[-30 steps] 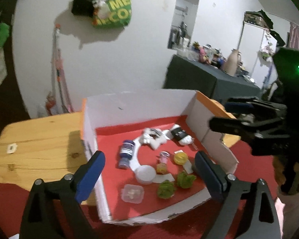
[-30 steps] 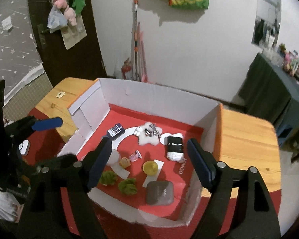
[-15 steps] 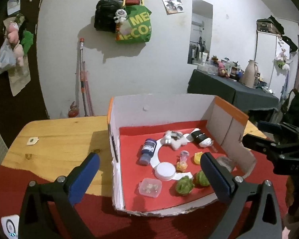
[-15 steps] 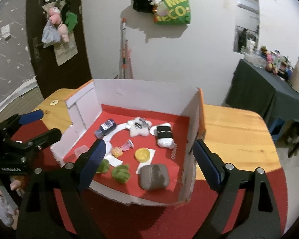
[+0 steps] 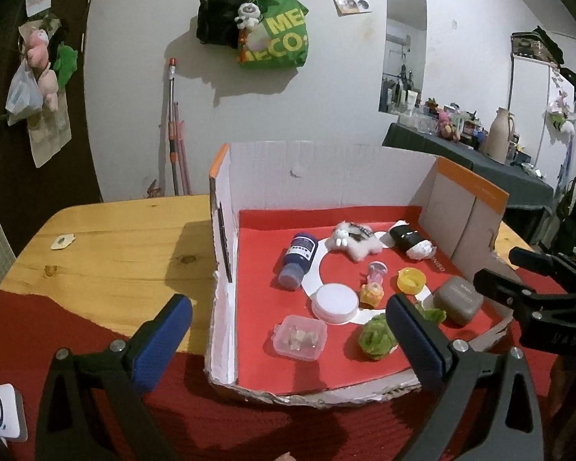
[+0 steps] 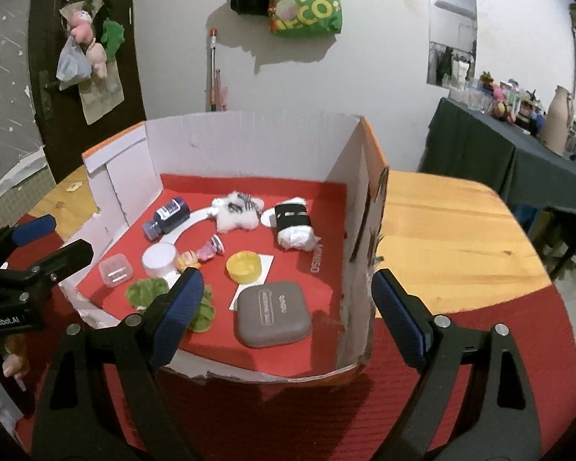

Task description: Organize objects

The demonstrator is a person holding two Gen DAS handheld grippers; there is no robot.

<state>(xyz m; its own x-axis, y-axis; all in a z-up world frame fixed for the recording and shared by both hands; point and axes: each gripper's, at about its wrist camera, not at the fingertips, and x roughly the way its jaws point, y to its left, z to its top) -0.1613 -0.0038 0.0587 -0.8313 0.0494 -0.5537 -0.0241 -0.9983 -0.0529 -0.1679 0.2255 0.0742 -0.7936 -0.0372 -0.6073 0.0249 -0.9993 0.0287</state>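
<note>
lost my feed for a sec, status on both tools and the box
Left tool open, empty. Right tool open, empty. Both short of the box; items lie loose inside. Near box wall low, nothing blocking.

In the centre of both views our way into the open-topped cardboard box (image 5: 326, 169) is from above and over its low, torn near edge, since tall walls close the back and both sides. Inside, we find bare red floor mostly along the back wall and left side; the blue bottle (image 5: 298, 260), white lid (image 5: 335, 302), clear container (image 5: 298, 337) and grey case (image 6: 273, 313) crowd the rest. Outside, bare wooden table (image 5: 126, 246) lies at left in the left view and at right in the right view.
</note>
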